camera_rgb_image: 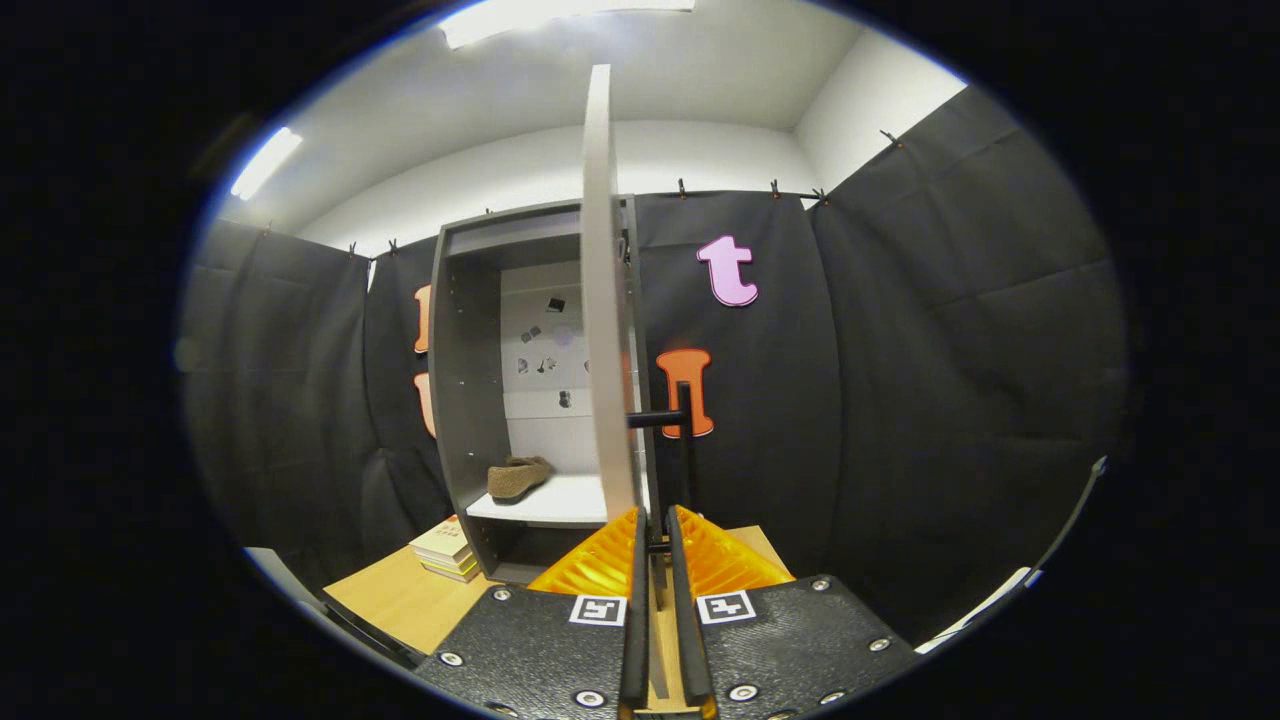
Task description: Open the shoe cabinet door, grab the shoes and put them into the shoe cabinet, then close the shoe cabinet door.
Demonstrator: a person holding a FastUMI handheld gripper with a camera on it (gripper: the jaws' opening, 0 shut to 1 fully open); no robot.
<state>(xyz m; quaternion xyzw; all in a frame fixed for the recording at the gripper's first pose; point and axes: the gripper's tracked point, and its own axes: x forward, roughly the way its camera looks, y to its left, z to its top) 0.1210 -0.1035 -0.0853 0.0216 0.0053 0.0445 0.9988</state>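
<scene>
The grey shoe cabinet (462,380) stands on a wooden table, and its door (605,300) is swung out edge-on toward me. One brown shoe (518,477) lies on the white shelf (545,503) inside. A black bar handle (685,430) runs down the door's right face. My gripper (655,522) is at the door's lower edge, with both fingers closed narrowly on the lower end of that handle. The cabinet's right half is hidden behind the door.
A small stack of books (445,548) lies on the wooden table (400,600) beside the cabinet's left foot. Black cloth walls close in behind and to both sides. A pale strip (985,605) shows low on the right.
</scene>
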